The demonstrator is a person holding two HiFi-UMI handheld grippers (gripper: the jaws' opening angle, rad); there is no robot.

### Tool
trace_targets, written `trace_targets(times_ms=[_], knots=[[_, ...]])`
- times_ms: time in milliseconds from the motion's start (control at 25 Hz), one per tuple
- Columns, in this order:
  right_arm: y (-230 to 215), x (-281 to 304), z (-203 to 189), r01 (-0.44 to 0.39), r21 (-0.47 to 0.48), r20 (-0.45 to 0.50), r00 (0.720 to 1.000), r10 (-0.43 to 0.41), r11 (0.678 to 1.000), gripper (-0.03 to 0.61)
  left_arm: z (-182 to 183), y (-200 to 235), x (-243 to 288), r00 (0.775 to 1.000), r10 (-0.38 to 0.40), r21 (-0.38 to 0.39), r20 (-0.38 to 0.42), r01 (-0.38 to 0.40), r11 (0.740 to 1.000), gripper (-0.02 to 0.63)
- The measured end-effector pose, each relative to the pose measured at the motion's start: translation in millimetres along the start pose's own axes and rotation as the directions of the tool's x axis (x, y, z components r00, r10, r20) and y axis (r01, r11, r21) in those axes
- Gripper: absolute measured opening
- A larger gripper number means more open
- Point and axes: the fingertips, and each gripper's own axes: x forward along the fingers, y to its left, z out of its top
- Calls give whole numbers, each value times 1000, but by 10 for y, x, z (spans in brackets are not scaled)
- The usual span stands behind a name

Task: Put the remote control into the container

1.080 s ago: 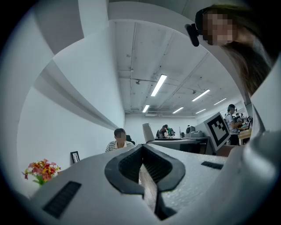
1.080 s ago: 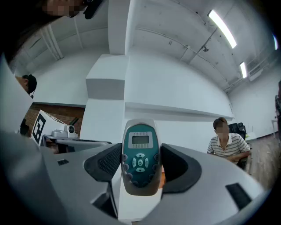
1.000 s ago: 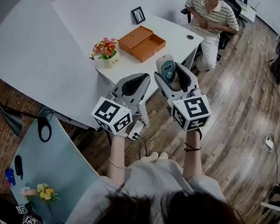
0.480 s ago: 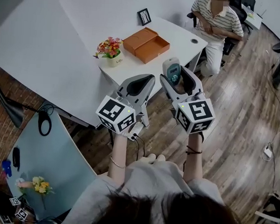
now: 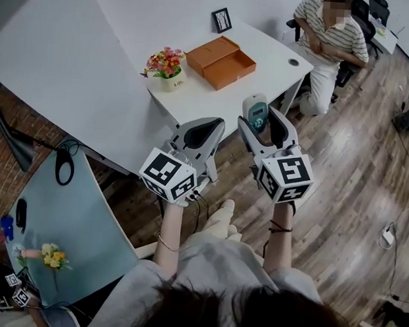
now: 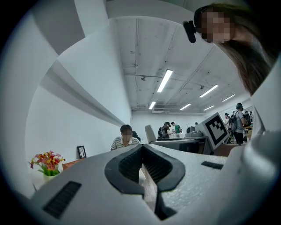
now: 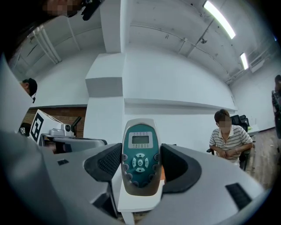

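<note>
My right gripper [image 5: 257,121] is shut on a grey remote control [image 5: 254,112] with a teal face and a small screen; it stands upright between the pads [image 7: 106,164] in the right gripper view, where the remote control [image 7: 139,156] fills the centre. An open orange box [image 5: 221,58], the container, lies on the white table [image 5: 202,90] ahead of both grippers. My left gripper [image 5: 205,127] is shut with nothing in it, held beside the right one over the table's near edge. In the left gripper view its pads [image 6: 131,165] meet, and the box is only an orange sliver there.
A pot of flowers [image 5: 166,64] stands left of the box, a small picture frame [image 5: 222,19] behind it. A person in a striped shirt [image 5: 333,37] sits at the table's far right end. A teal surface [image 5: 56,219] with cables lies at lower left. Wooden floor surrounds the table.
Both grippers have drifted slightly toward the table with the remote still held; the view has shifted so the table and box sit further right and lower.
</note>
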Motion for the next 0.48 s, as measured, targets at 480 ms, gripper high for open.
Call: trace_targets(times_ms=[480], knots=[[-578, 443, -52, -4, -14, -10, 1000, 4, 1000, 278, -185, 380, 595, 1000, -6, -16, -6, 6, 1000, 3]])
